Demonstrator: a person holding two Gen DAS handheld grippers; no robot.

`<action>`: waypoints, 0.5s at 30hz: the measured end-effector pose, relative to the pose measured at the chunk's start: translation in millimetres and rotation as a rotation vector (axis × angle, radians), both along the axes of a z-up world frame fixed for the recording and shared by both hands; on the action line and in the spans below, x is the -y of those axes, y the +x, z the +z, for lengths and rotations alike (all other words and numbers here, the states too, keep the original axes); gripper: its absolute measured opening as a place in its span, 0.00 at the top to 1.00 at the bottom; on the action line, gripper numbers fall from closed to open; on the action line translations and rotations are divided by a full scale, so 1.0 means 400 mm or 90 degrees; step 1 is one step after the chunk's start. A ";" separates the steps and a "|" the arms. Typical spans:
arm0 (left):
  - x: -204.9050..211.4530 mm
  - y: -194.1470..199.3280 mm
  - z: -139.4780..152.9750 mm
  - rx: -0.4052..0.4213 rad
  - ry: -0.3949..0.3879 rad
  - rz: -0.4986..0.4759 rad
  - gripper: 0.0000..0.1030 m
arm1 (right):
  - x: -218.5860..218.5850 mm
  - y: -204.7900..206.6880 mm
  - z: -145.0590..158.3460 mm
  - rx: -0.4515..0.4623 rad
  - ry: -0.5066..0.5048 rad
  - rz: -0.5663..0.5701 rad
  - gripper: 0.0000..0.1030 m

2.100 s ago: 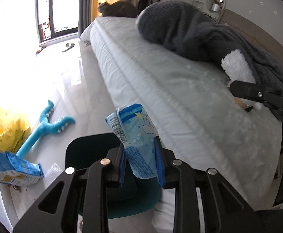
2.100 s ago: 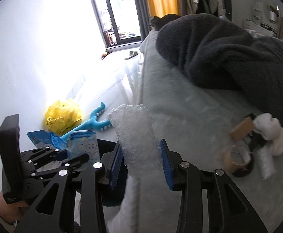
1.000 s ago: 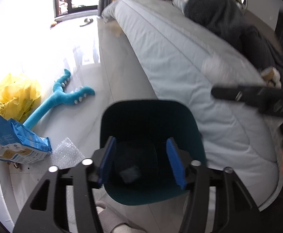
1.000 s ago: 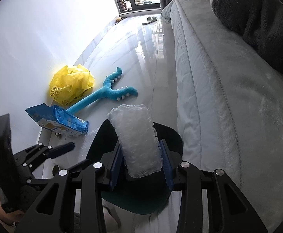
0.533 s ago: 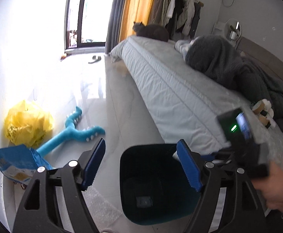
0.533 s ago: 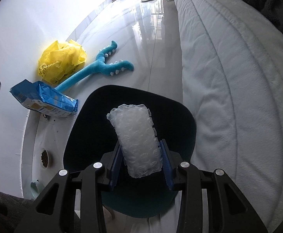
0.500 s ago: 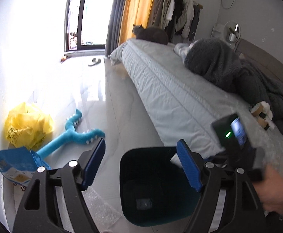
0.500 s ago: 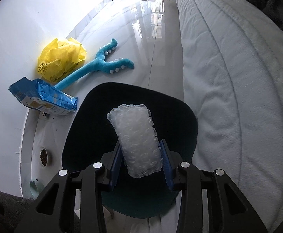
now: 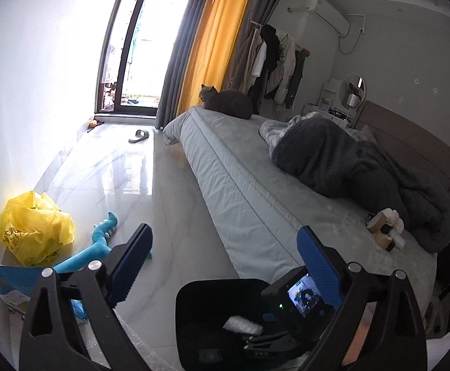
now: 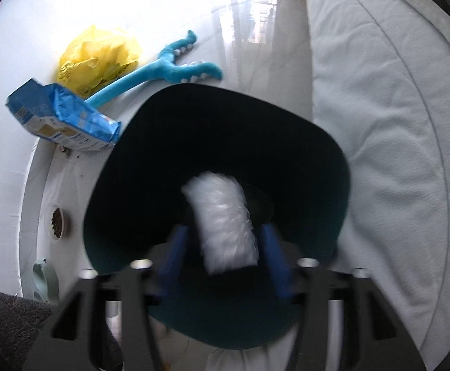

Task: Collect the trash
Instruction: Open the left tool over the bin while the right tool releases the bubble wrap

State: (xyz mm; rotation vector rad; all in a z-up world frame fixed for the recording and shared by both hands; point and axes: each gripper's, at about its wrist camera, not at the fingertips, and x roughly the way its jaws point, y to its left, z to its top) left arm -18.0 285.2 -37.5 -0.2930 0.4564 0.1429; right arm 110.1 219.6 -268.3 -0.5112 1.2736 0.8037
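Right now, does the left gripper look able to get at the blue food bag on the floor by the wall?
Probably yes: the left gripper is open and empty, and the blue food bag lies uncovered on open floor just beyond its left finger.

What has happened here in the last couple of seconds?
The left gripper dropped its blue wrapper into the dark bin and lifted away, jaws opening wide. The right gripper lowered over the bin, and its jaws have just opened, letting go of the bubble wrap. Yellow bag, blue toy and bed stayed put.

Left view faces along bed (image 9: 240, 182), right view looks steeply down — both share bin (image 10: 126, 160)
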 end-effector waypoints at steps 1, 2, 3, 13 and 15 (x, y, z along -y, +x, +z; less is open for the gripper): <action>-0.003 0.001 0.009 0.004 -0.004 0.005 0.07 | -0.005 -0.008 0.006 0.005 -0.001 0.009 0.33; -0.008 -0.004 0.014 0.007 -0.005 0.010 0.07 | -0.009 -0.013 0.009 0.008 -0.001 0.015 0.33; -0.010 -0.006 0.021 0.011 -0.004 0.015 0.07 | -0.012 -0.019 0.013 0.010 0.001 0.019 0.32; 0.024 -0.007 0.086 0.034 0.021 0.012 0.07 | 0.016 -0.036 0.105 0.044 0.061 0.029 0.27; 0.032 -0.002 0.096 0.039 0.014 0.009 0.07 | 0.029 -0.036 0.142 0.070 0.079 0.030 0.26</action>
